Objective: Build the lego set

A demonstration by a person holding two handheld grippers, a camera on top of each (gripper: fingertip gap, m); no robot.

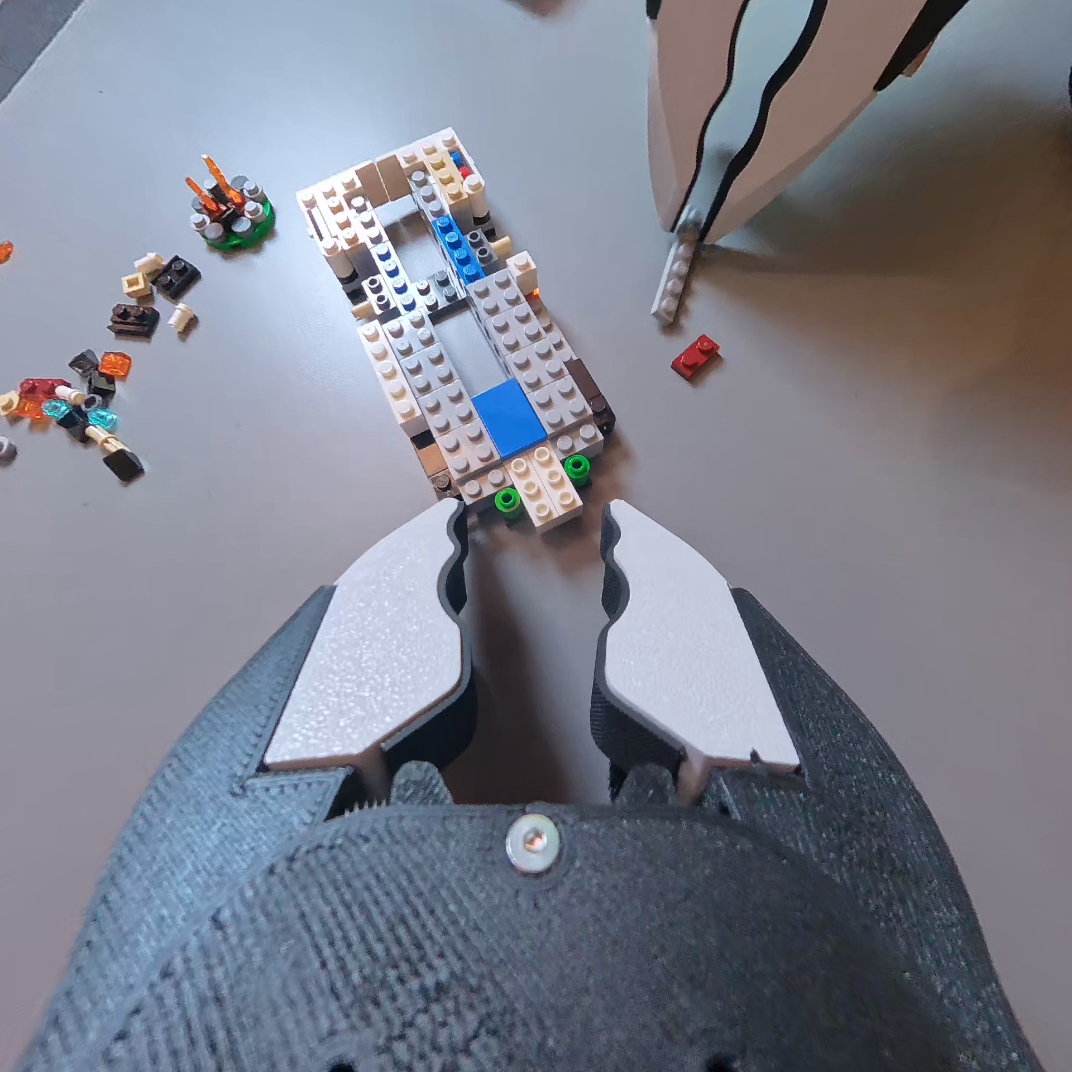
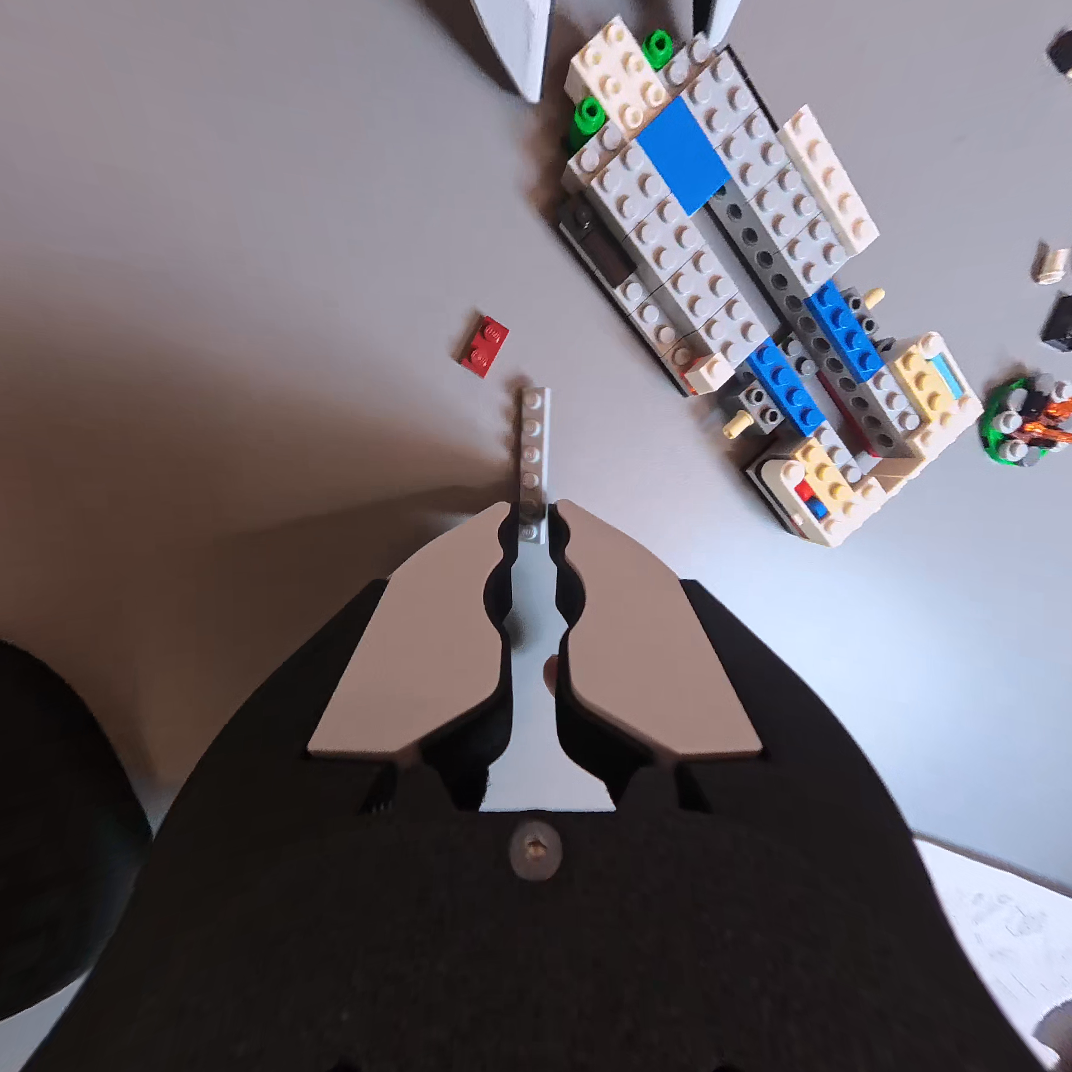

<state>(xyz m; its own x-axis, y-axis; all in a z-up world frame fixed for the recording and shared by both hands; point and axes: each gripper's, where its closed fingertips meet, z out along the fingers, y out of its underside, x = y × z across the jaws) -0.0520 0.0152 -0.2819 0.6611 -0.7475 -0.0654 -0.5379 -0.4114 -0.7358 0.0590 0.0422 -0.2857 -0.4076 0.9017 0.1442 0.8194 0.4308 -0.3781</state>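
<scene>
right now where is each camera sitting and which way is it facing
Left wrist view: on the left gripper, looking down along its spread fingers at the near end of the brick model on the grey table; nothing lies between the fingers.
Right wrist view: on the right gripper, looking down along fingers closed on the end of a long grey plate.
Shared: both show the model, the red plate, the grey plate and the other gripper's fingers from opposite ends.

The green-based round piece (image 2: 1029,426) runs off the right edge; the left claw (image 2: 620,35) shows only its tips.
</scene>
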